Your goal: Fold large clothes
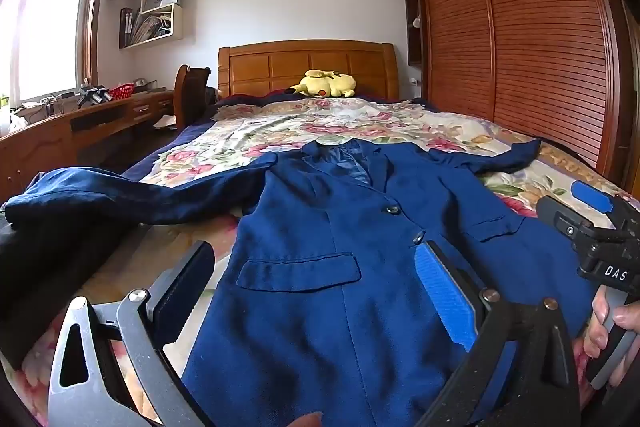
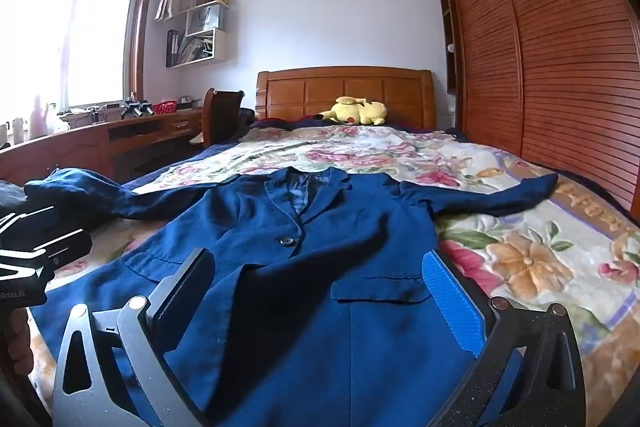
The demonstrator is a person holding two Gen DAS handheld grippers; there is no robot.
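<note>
Blazer point(image 1: 328, 267), navy, laid front-up and spread flat on floral bedspread point(image 1: 280, 131), collar toward the headboard, hem nearest both tongs. Buttoned front, two buttons visible, two flap pockets.

Left gripper point(image 1: 312, 291) released, jaws spread full wide, nothing between the pads. It hovers over the hem area, angled down; the left flap pocket point(image 1: 298, 271) sits just ahead, between the two fingers. Dark finger lies over the bedspread just off the blazer's edge, blue-padded finger over the cloth near the lower button point(image 1: 418, 237). Cannot tell whether the finger tips touch the fabric.

Right gripper point(image 2: 320, 295) also released, jaws full wide, empty. It hangs over the hem on the other half; the right flap pocket point(image 2: 376, 289) is ahead, just inside the blue-padded finger. That finger rides along the blazer's side edge, with bare bedspread beyond it. Upper button point(image 2: 286, 240) ahead, nearer the dark finger.

Left sleeve point(image 1: 120, 195) stretches out far beyond the left gripper's dark finger, toward the bed edge. Right sleeve point(image 2: 480, 197) runs outward well ahead of the right gripper's blue finger.

In the left wrist view the right gripper shows off beyond the blue finger, with a hand point(image 1: 608, 327) on its handle.

Plush toy point(image 1: 326, 83), yellow, lies far ahead at the wooden headboard point(image 1: 304, 63). Slatted wardrobe point(image 1: 520, 47) lies on the blue-finger side, desk point(image 1: 80, 123) on the dark-finger side.
</note>
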